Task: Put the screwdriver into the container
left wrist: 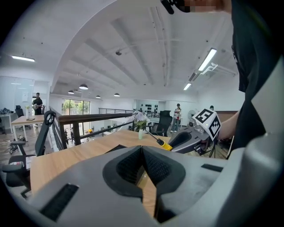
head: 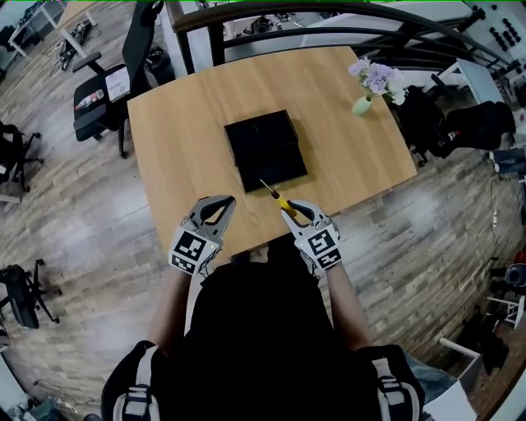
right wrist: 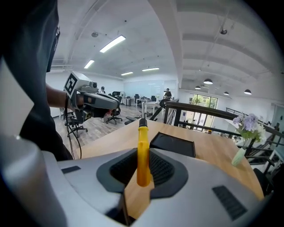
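A screwdriver with a yellow handle is pinched in my right gripper, its thin shaft pointing up and away toward the black container. The container is a low square box on the wooden table, just beyond the shaft's tip; its dark rim shows ahead of the right jaws. My left gripper hovers over the table's near edge, left of the right one, shut with nothing between its pads. From the left gripper view the screwdriver and the right gripper appear to the right.
A small vase of pale flowers stands at the table's far right corner. Office chairs stand left of the table, a dark railing runs behind it, and bags lie on the floor at right.
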`<state>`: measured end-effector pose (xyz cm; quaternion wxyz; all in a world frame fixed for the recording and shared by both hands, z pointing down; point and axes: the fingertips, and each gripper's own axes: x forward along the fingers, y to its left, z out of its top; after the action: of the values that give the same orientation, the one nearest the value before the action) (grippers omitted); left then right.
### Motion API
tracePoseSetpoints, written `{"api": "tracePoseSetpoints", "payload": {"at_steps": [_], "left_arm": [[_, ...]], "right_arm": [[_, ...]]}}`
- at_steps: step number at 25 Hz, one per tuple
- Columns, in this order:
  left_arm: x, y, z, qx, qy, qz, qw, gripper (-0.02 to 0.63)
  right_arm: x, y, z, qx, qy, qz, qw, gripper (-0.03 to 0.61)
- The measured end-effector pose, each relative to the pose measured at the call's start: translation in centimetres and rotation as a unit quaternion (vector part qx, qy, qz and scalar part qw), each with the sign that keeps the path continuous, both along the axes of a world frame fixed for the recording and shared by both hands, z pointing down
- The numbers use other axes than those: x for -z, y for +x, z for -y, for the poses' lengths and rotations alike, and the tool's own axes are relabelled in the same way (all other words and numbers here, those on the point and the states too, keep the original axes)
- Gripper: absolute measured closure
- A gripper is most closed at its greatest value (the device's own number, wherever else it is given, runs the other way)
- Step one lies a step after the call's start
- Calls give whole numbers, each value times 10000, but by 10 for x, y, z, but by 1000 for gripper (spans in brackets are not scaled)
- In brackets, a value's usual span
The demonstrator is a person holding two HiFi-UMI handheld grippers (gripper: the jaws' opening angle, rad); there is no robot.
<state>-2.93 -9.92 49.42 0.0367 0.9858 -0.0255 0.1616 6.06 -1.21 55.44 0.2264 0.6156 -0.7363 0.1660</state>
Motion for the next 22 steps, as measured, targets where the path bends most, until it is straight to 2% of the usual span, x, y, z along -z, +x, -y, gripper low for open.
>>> {"api": "tracePoseSetpoints", "payload": {"at_steps": [11, 22], "left_arm": [[1, 42, 9, 284, 26, 8, 9996, 592], [0, 57, 28, 583, 46, 159, 9982, 592]], "right_arm": [[-1, 48, 24, 403, -58, -29, 9992, 486], [-13, 60, 52, 803, -138, 111, 9966, 486]]}}
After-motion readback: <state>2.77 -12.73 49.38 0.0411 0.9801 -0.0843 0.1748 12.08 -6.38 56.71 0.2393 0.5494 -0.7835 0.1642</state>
